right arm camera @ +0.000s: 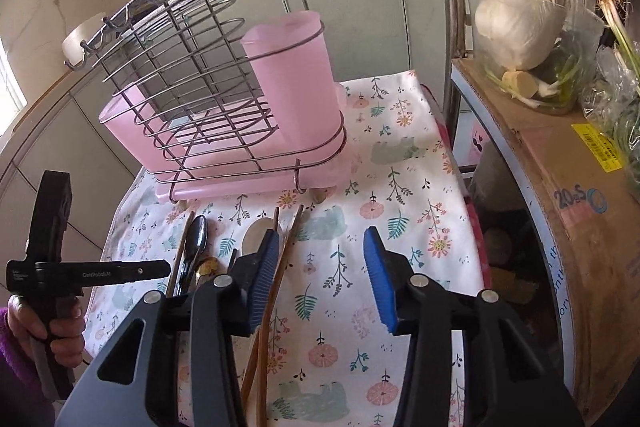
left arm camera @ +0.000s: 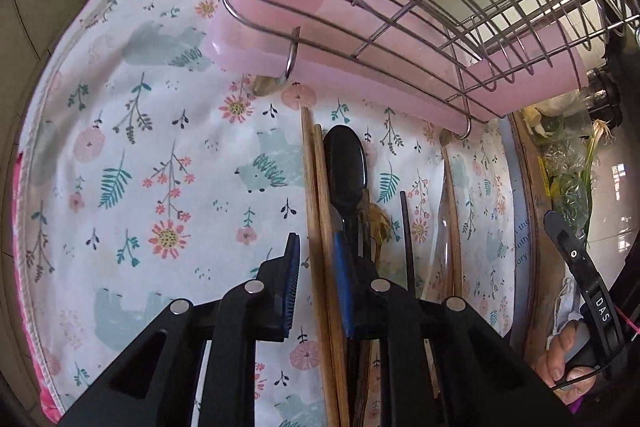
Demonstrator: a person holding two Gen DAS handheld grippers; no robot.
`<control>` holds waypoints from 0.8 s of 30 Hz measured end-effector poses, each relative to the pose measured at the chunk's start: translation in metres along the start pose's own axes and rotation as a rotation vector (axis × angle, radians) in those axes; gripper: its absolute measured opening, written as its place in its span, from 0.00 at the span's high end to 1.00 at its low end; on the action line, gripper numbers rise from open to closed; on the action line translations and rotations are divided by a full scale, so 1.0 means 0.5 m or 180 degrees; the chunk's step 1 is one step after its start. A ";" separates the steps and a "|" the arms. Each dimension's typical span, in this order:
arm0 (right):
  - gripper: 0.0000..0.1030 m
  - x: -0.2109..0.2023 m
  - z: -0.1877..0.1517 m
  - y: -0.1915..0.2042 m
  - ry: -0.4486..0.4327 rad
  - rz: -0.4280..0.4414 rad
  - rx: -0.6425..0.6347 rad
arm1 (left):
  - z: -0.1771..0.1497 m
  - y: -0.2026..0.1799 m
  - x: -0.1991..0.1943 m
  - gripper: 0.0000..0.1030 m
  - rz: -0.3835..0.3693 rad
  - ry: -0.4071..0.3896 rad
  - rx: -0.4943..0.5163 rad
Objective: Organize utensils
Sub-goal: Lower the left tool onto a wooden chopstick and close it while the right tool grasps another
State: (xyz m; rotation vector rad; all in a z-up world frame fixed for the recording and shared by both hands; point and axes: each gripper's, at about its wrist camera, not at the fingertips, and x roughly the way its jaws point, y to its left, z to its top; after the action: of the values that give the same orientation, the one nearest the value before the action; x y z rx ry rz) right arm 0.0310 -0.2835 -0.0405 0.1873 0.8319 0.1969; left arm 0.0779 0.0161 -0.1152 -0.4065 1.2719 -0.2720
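Floral cloth (right arm camera: pixel 400 163) on a kitchen table, wire rack with pink holder (right arm camera: pixel 292 83) at its far end. Utensils lie in a row in front of it: wooden chopsticks (left arm camera: pixel 316 211), black spoon (left arm camera: pixel 346 163). Left gripper (left arm camera: pixel 320 267) straddles the chopsticks, pads apart, not visibly pinching. Right gripper (right arm camera: pixel 320 279) spread, nothing between its pads
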 end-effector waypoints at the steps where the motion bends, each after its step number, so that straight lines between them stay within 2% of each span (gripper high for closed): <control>1: 0.57 0.002 0.002 -0.003 0.0010 0.0001 0.0005 | 0.001 0.002 0.010 0.86 -0.0038 0.0034 -0.0026; 5: 0.56 0.010 0.004 -0.013 0.0072 -0.0013 0.0014 | 0.005 0.005 0.036 0.88 -0.0118 0.0060 -0.0143; 9: 0.56 0.009 0.001 -0.015 0.0100 -0.0027 -0.0031 | 0.007 0.019 0.017 0.88 -0.0345 0.0103 -0.0270; 15: 0.57 0.014 -0.001 -0.006 0.0142 0.0047 -0.0002 | -0.001 0.040 -0.011 0.87 -0.0356 0.0012 -0.0298; 20: 0.57 0.027 -0.005 0.015 0.0199 0.0049 -0.0045 | -0.005 0.080 -0.059 0.88 -0.0092 -0.0254 -0.0321; 24: 0.56 0.055 -0.008 0.024 0.0386 0.0111 -0.0018 | 0.001 0.071 -0.056 0.88 0.0010 -0.0260 -0.0226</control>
State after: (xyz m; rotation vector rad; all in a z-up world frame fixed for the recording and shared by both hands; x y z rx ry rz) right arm 0.0450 -0.2650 -0.0597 0.1859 0.9489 0.2454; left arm 0.0698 0.0598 -0.1065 -0.4716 1.2044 -0.2062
